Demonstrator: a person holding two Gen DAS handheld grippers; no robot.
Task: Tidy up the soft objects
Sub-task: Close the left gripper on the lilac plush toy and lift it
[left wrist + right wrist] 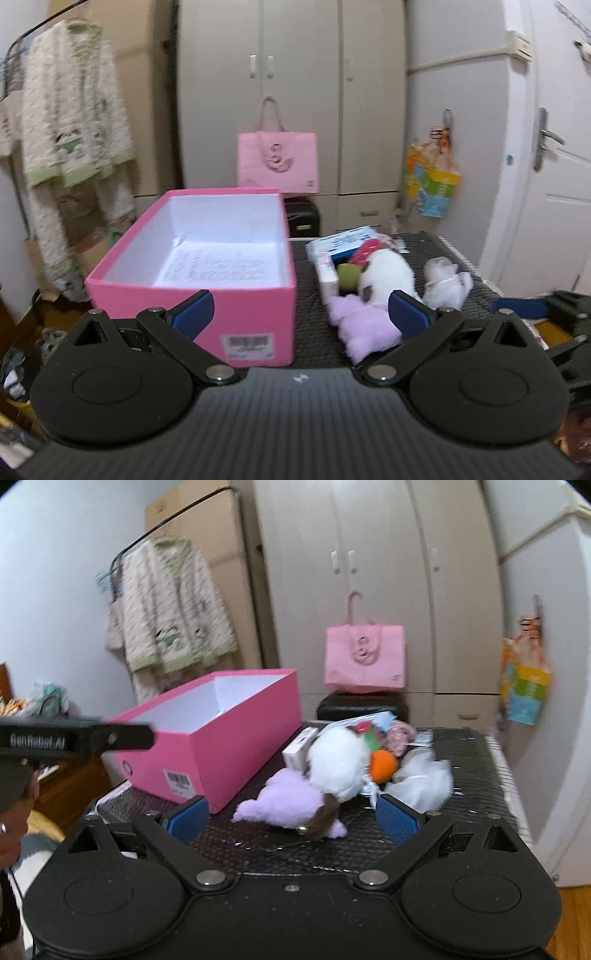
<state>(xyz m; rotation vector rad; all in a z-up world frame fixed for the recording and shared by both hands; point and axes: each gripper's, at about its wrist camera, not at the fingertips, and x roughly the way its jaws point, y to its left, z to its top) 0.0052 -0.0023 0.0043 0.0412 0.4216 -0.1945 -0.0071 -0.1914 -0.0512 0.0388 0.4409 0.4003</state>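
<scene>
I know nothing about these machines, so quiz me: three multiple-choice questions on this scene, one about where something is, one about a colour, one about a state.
1. Where does the lilac plush lie?
A. inside the box
B. on the black mat, right of the box
C. on the floor

2. What colour is the box outside?
A. pink
B. green
C. black

3. How is the box right now?
A. lidded
B. open, with only a sheet of paper inside
C. full of toys

Key: 1 B, the plush rests on the mat beside the box, touching the white plush. 2 A, its walls are pink and its lining white. 3 B, no lid covers it, and the left wrist view shows just paper on its floor.
</scene>
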